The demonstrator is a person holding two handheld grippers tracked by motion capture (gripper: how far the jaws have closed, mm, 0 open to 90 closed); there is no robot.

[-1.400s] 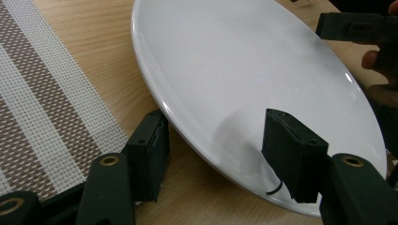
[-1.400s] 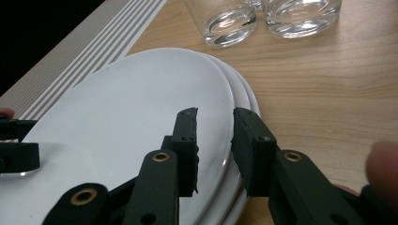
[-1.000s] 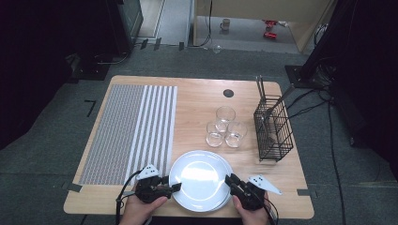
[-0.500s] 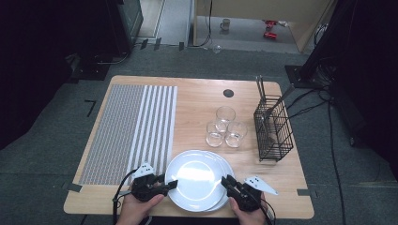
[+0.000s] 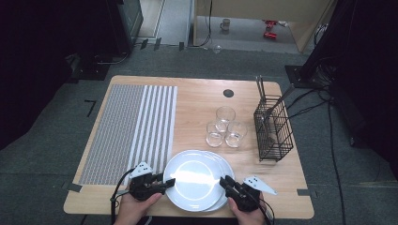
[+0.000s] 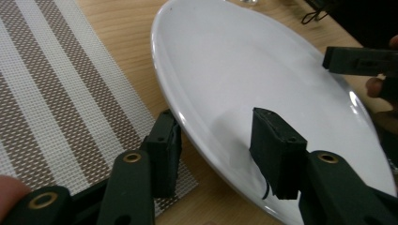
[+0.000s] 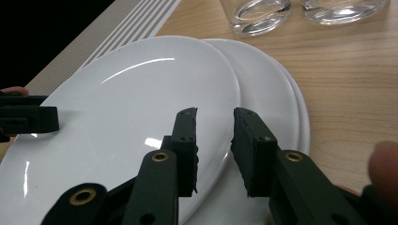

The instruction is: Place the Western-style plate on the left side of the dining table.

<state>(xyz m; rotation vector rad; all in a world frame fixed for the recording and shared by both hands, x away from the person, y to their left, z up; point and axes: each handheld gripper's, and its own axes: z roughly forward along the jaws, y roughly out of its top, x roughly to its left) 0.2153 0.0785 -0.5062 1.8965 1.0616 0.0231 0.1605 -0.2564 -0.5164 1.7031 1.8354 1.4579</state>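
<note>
**Top plate gripped at both edges**

Glossy round white top plate (image 5: pixel 192 179) lies on the plate stack (image 5: pixel 224 165) at the table's (image 5: pixel 202 98) 6 o'clock edge. Left gripper (image 5: pixel 168 182), jaws just closing, straddles its 9 o'clock rim unpressed. Right gripper (image 5: pixel 225 181) clamps the 3 o'clock rim. Woven striped placemat (image 5: pixel 131 126) adjoins.

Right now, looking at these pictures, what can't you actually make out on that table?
- How many round white plates are stacked: in the right gripper view the top one hides those below.
- What stands in the black wire basket: too small in the high view.
- Whether the left tongs, which have just been closing, already pinch the plate rim: in the left gripper view one jaw is tucked under it.
</note>
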